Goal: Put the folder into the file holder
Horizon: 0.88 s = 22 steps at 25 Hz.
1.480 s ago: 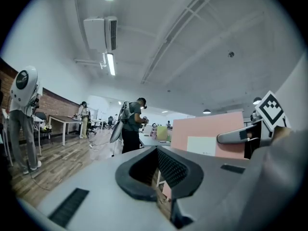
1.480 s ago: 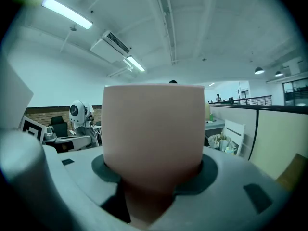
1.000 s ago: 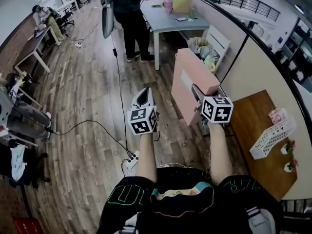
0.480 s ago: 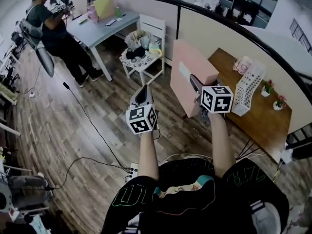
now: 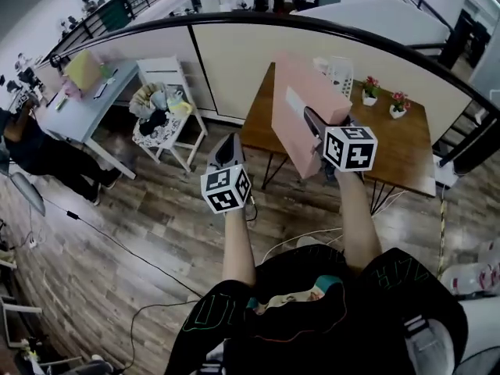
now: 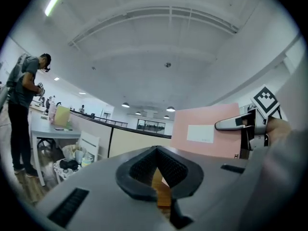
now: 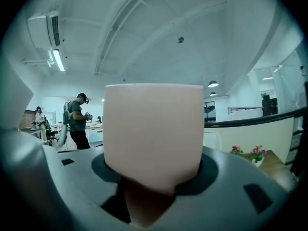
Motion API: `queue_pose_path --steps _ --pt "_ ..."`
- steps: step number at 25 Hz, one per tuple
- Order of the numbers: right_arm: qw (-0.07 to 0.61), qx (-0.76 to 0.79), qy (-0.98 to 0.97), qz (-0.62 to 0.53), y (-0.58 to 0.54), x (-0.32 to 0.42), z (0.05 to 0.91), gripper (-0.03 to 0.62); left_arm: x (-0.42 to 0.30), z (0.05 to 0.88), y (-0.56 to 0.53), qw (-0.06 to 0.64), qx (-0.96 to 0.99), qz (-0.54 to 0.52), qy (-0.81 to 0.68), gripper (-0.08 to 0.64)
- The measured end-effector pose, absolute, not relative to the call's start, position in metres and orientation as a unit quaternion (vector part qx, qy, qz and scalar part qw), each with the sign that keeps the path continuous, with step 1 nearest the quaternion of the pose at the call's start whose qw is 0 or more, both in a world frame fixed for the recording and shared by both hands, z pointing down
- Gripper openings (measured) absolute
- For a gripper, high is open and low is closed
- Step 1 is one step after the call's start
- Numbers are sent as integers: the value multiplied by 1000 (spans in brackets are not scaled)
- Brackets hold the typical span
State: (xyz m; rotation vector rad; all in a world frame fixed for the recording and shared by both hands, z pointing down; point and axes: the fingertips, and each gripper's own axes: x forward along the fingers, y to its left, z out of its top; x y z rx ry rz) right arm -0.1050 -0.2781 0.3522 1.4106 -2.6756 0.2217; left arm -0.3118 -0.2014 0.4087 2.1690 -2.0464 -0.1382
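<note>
A: Checked the right gripper (image 5: 311,123); found it clamped on the pink folder (image 5: 291,135), pinched at one edge, held upright in the air over the near left part of the table (image 5: 406,151); not yet in the file holder (image 5: 337,70).

B: Agreed; spotted the file holder at the table's far edge, partly hidden behind the folder; left gripper (image 5: 226,148)?

A: Closed on nothing; hung off the table's left edge, over the floor.

B: Risks from here?

A: Judged three. Could swing or slip out of a one-edge pinch. Could catch the holder's rim on entry and tip or shove the light mesh, with nothing bracing it. Could knock the flower pots (image 5: 369,92) just right of the holder if swung wide.

B: Noted; logged as carry stage, insertion not started.
</note>
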Motion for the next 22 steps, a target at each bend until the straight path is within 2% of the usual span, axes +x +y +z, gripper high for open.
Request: queue_pose_path --steps 12,22 --pt "26 571 -817 78 -288 39 334 275 -184 408 -259 85 797 -38 -597 -3" --pt "24 602 -794 81 -317 77 334 275 -152 409 -295 89 810 -34 -579 -3"
